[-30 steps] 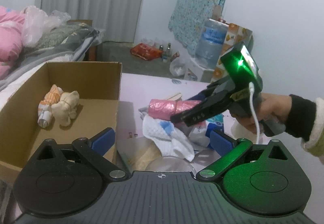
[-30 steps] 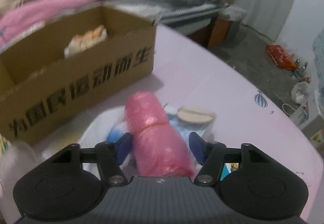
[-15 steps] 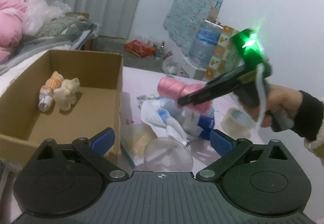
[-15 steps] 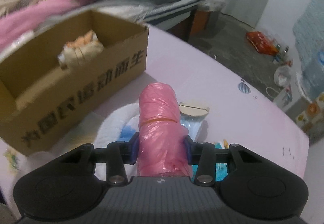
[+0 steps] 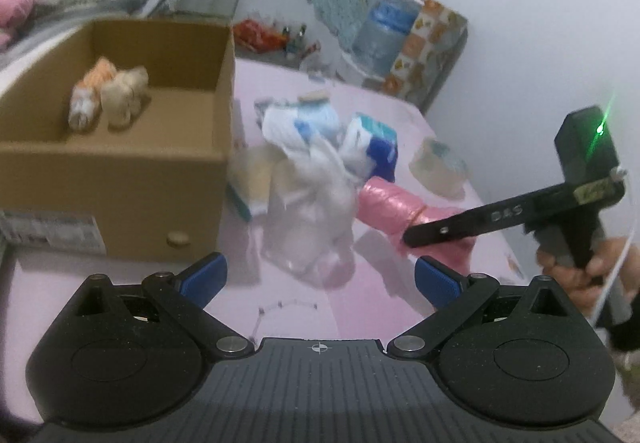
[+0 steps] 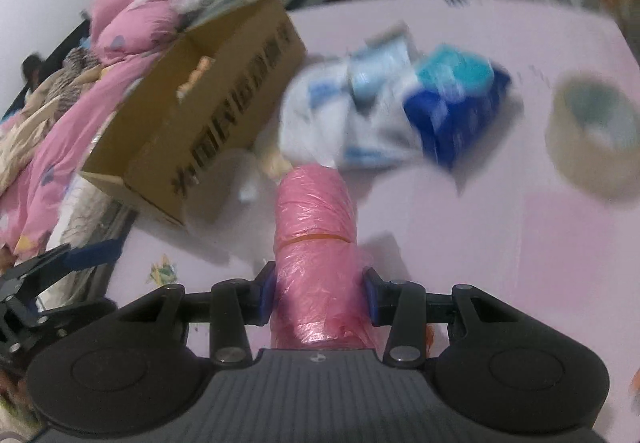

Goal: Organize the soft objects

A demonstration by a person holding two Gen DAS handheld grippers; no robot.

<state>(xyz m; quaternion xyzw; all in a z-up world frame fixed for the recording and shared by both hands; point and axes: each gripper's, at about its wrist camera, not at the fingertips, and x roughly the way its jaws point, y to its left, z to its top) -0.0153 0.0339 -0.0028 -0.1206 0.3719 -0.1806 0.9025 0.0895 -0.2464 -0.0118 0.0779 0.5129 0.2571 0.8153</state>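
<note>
cardboard box (image 6: 224,91) — black printed characters, blurred, unreadable | right hand-held gripper (image 5: 436,233) — handwritten "DAS"

Pink roll (image 6: 316,243), brown box (image 5: 120,171)

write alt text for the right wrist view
The right tool grips a pink plastic roll above a pink table. Beyond lie a cardboard box, blurred white and blue packets and a tape roll.
</note>
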